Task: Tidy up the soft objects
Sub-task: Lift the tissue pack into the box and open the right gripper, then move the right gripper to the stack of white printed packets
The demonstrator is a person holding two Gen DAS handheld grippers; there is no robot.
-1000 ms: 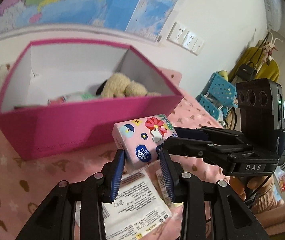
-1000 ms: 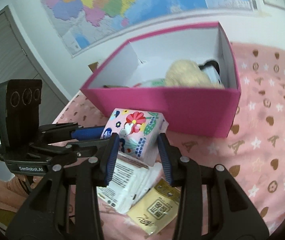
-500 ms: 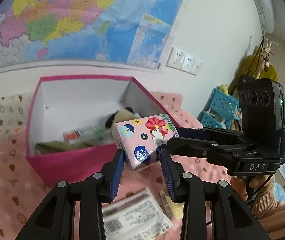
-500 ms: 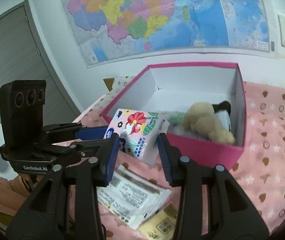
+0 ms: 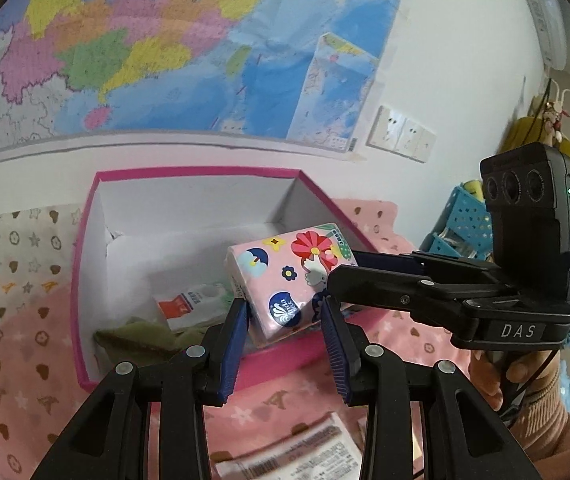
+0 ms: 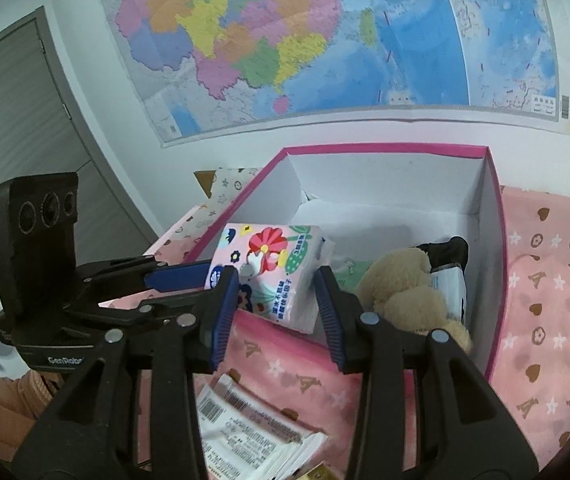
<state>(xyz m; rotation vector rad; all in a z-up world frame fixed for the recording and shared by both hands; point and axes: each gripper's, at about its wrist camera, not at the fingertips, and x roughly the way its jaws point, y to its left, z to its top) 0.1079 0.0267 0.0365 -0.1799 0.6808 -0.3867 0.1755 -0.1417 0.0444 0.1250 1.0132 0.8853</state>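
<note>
A pink flowered tissue pack (image 5: pixel 289 276) hangs above the near rim of the pink box (image 5: pixel 189 170). My left gripper (image 5: pixel 285 312) and my right gripper (image 6: pixel 277 292) are both shut on the tissue pack (image 6: pixel 273 264), each from its own side. The pink box (image 6: pixel 497 240) holds a beige plush toy (image 6: pixel 401 288), a black-and-white pouch (image 6: pixel 449 276), a green cloth (image 5: pixel 141 336) and a white-and-red packet (image 5: pixel 193 304).
The box stands on a pink patterned blanket (image 6: pixel 557 312) against a wall with a map (image 6: pixel 325 40). White wipe packets (image 6: pixel 253 436) lie on the blanket in front of the box. Blue baskets (image 5: pixel 465 224) stand at the right.
Both grippers have lifted the tissue pack from just above the blanket up over the box's near rim. The box interior has come into fuller view.
</note>
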